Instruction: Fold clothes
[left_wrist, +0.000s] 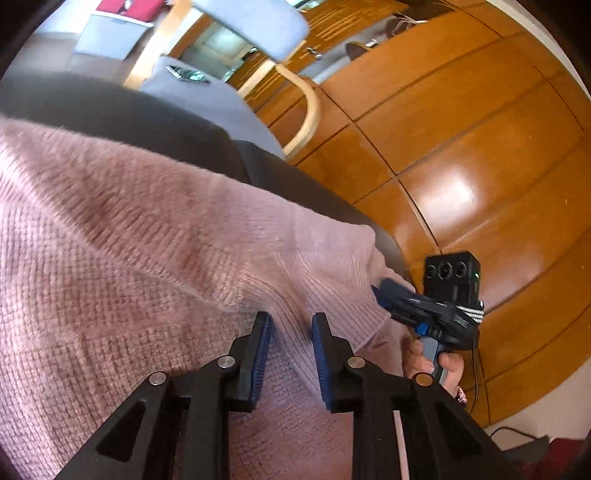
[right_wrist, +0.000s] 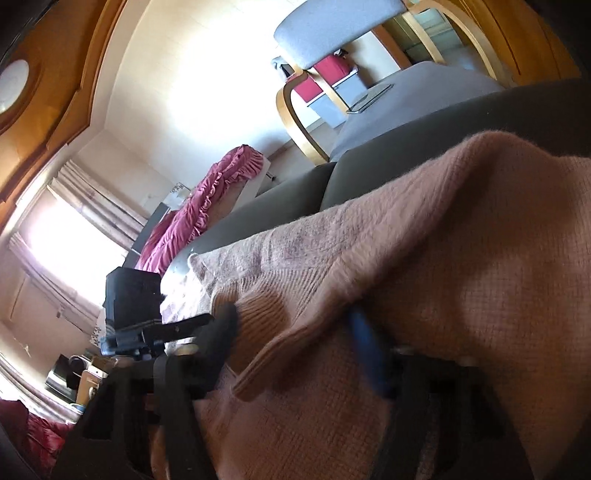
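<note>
Both tongs (left_wrist: 290, 325) (right_wrist: 295, 332) level, gripping pink sweater (left_wrist: 147, 240)

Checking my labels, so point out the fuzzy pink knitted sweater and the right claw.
Fuzzy pink knitted sweater (left_wrist: 147, 240), left wrist view, open knit body.
Right claw (left_wrist: 380, 290), left wrist view, blue fingertips at the sweater's edge.

fuzzy pink knit sweater (left_wrist: 147, 258), ribbed hem folded over, draped across dark couch (left_wrist: 110, 107).

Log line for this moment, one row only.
step: fold in progress | item: pink sweater | left tongs: open, over ribbed hem | right tongs: gripping hem edge | surface: dark sofa
</note>
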